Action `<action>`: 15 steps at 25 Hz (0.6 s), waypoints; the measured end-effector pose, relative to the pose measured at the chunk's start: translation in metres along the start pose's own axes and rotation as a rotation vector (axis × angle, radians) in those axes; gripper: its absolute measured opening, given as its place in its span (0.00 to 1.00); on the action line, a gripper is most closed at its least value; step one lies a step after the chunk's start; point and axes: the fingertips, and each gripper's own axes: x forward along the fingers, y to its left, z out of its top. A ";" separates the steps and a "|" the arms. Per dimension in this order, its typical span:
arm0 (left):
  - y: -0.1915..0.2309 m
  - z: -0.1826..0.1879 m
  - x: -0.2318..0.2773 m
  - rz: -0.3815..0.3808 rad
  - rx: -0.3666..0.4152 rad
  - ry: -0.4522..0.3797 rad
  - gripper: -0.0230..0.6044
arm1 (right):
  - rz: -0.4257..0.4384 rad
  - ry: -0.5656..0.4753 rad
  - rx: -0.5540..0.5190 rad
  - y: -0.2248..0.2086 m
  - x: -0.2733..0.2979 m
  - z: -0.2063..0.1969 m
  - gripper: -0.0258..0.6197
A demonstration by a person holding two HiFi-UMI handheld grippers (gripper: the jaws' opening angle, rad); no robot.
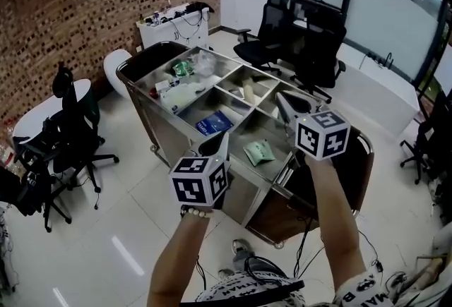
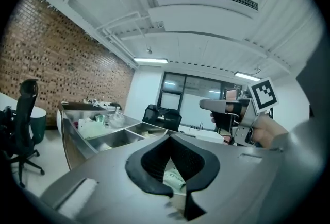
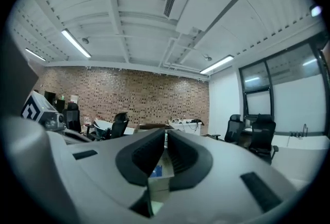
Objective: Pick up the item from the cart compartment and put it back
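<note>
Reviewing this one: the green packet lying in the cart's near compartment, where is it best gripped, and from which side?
Probably one free edge, from straight above. The green packet lies flat and alone on the compartment floor, and the steel walls of the cart block a sideways approach. Being thin, it offers the jaws only an edge or corner to pinch.

The left forearm [image 1: 176, 256] and right forearm [image 1: 337, 221], both bare, rise from 6 o'clock in the head view. The left gripper [image 1: 216, 143], just below centre, points toward 12 o'clock, its jaws closed together and empty. The right gripper [image 1: 282, 99], toward 3 o'clock, points toward 11 o'clock, its jaws nearly touching and holding nothing.
</note>
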 end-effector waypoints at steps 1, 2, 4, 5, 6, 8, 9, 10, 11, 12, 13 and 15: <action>0.005 0.002 0.007 0.001 -0.002 0.004 0.04 | -0.011 0.008 0.003 -0.006 0.010 0.002 0.09; 0.010 0.004 0.014 0.001 -0.004 0.007 0.04 | -0.020 0.022 0.004 -0.011 0.020 0.003 0.09; 0.018 0.008 0.028 -0.001 -0.008 0.015 0.04 | -0.034 0.067 -0.003 -0.022 0.042 0.002 0.09; 0.022 0.010 0.036 -0.003 -0.006 0.022 0.04 | -0.033 0.100 -0.007 -0.027 0.055 -0.001 0.09; 0.025 0.011 0.045 -0.003 -0.003 0.032 0.04 | -0.021 0.138 -0.006 -0.032 0.069 -0.007 0.13; 0.033 0.013 0.063 0.000 0.000 0.055 0.04 | 0.017 0.217 0.012 -0.043 0.100 -0.020 0.39; 0.037 0.014 0.072 0.003 -0.004 0.065 0.04 | 0.024 0.253 0.022 -0.050 0.114 -0.026 0.38; 0.041 0.015 0.080 0.005 -0.010 0.075 0.04 | 0.024 0.288 0.032 -0.058 0.128 -0.032 0.38; 0.044 0.016 0.087 0.008 -0.018 0.083 0.04 | 0.025 0.319 0.043 -0.065 0.141 -0.037 0.38; 0.047 0.017 0.093 0.013 -0.025 0.090 0.04 | 0.028 0.344 0.057 -0.071 0.153 -0.041 0.38; 0.051 0.018 0.099 0.021 -0.030 0.097 0.04 | 0.033 0.366 0.074 -0.076 0.164 -0.044 0.38; 0.059 0.017 0.111 0.038 -0.040 0.111 0.04 | 0.052 0.428 0.108 -0.084 0.187 -0.054 0.38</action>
